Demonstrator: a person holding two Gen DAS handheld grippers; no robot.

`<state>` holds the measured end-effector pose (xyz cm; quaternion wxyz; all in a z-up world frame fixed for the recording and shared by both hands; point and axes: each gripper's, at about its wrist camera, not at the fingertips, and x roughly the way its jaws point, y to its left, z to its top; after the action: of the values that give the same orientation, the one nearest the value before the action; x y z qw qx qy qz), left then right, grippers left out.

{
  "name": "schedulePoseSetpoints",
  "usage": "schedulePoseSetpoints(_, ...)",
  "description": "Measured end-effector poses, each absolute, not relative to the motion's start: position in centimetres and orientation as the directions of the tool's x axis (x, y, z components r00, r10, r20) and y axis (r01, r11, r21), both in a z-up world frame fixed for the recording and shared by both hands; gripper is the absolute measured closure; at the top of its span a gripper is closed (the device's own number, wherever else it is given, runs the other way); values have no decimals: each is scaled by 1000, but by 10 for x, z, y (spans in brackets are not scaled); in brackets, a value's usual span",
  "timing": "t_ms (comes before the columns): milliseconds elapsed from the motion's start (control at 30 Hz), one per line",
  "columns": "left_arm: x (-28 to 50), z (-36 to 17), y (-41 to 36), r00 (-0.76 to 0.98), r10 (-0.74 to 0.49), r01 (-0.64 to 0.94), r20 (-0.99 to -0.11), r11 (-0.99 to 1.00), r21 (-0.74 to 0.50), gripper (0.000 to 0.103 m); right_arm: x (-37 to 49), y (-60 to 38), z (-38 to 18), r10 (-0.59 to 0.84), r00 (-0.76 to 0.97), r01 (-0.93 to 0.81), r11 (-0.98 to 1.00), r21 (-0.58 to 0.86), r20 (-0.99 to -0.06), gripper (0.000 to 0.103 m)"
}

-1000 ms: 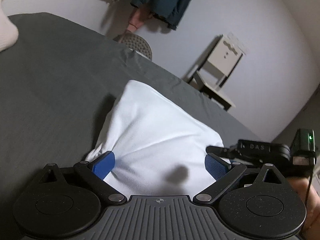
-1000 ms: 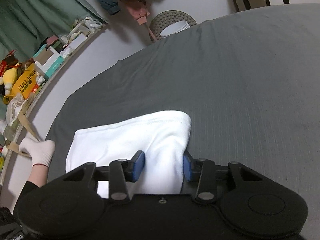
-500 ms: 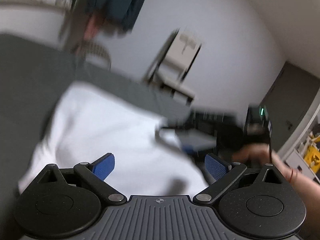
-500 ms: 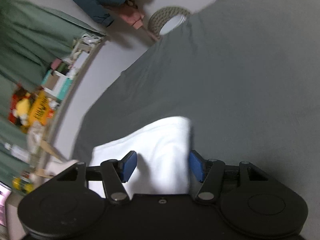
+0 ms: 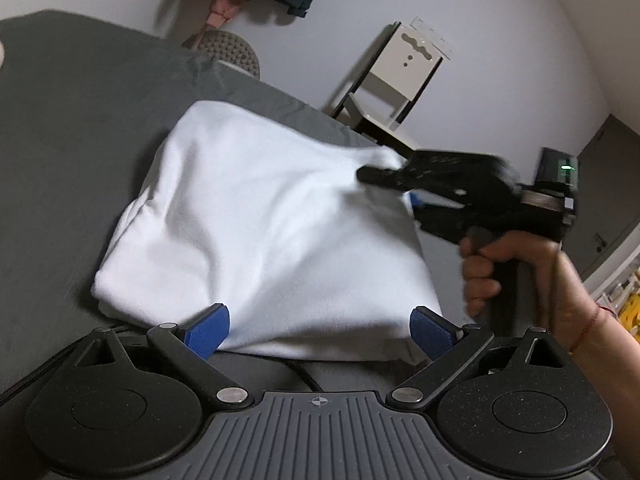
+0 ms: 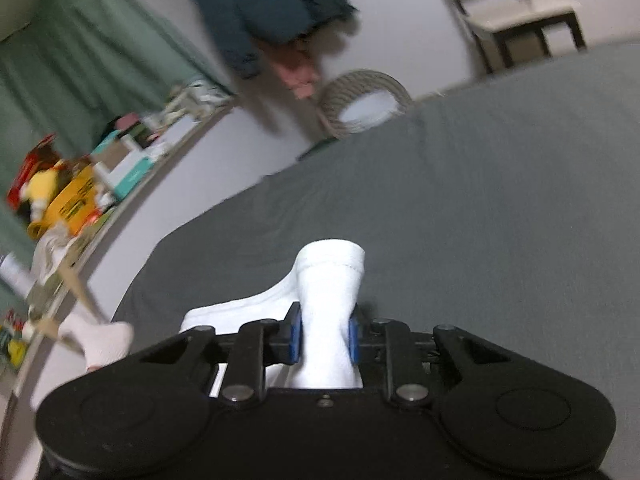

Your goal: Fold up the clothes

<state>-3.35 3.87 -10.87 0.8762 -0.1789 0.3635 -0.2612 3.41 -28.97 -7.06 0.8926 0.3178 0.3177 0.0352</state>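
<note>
While the left gripper (image 5: 320, 330) sits low with its jaws spread wide at the near edge of the white garment (image 5: 264, 236), its blue pads (image 5: 208, 330) flank the cloth without pinching it. That folded garment lies on the grey bedsheet (image 5: 72, 128), with its near hem lifted slightly off the sheet. At the garment's far right corner the right gripper (image 5: 384, 178) comes in sideways, held by a bare hand (image 5: 500, 264) wrapped around the handle with the wrist roughly level. Seen from the right wrist camera, the right gripper (image 6: 323, 338) has its jaws drawn narrow and clamped on a bunched edge of the garment (image 6: 330, 304), which stands up between the pads. Beyond the garment the bedsheet (image 6: 500, 208) stretches open and bare toward the wall. A woven basket (image 6: 364, 102) sits past the sheet's far edge, and a chair (image 5: 396, 80) stands behind the garment's right side. Left of the garment, a white-gloved hand (image 6: 102, 340) shows at the bed's side.
</note>
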Motion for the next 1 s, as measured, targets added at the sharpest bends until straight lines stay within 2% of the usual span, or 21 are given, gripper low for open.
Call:
schedulePoseSetpoints(200,-44,-89,67,704,-531,279,-472,817,-504,5,41,-300,-79,240,803,179,776,605,-545,81)
schedulePoseSetpoints(267,-43,-84,82,744,-489,228,-456,827,-515,5,47,-299,-80,259,770,197,773,603,-583,72)
schedulePoseSetpoints(333,-35,-82,95,760,-446,174,-473,841,-513,5,47,-297,-77,261,748,205,784,586,-611,54)
schedulePoseSetpoints(400,-28,-84,106,765,-410,126,-497,852,-508,6,39,-291,-63,216,771,193,817,543,-599,49)
schedulePoseSetpoints(500,-15,-87,112,758,-413,126,-505,852,-508,6,26,-264,-36,147,815,100,916,387,-560,49)
schedulePoseSetpoints(567,-5,-89,108,759,-426,155,-492,852,-499,14,19,-242,-25,169,825,18,946,323,-540,45)
schedulePoseSetpoints(633,7,-87,94,754,-434,208,-493,870,-447,38,12,-226,-20,210,819,-28,944,327,-534,41)
schedulePoseSetpoints(667,10,-86,88,749,-430,232,-503,883,-409,45,9,-223,-20,238,811,-41,934,356,-534,41)
schedulePoseSetpoints(733,14,-83,78,738,-427,259,-522,894,-366,66,2,-221,-19,288,797,-61,913,404,-531,41)
schedulePoseSetpoints(900,17,-91,90,716,-448,202,-535,867,-455,81,-7,-209,-20,330,773,-109,910,399,-542,41)
schedulePoseSetpoints(1000,19,-94,97,717,-438,165,-542,862,-479,82,-18,-213,-28,354,753,-114,901,419,-555,41)
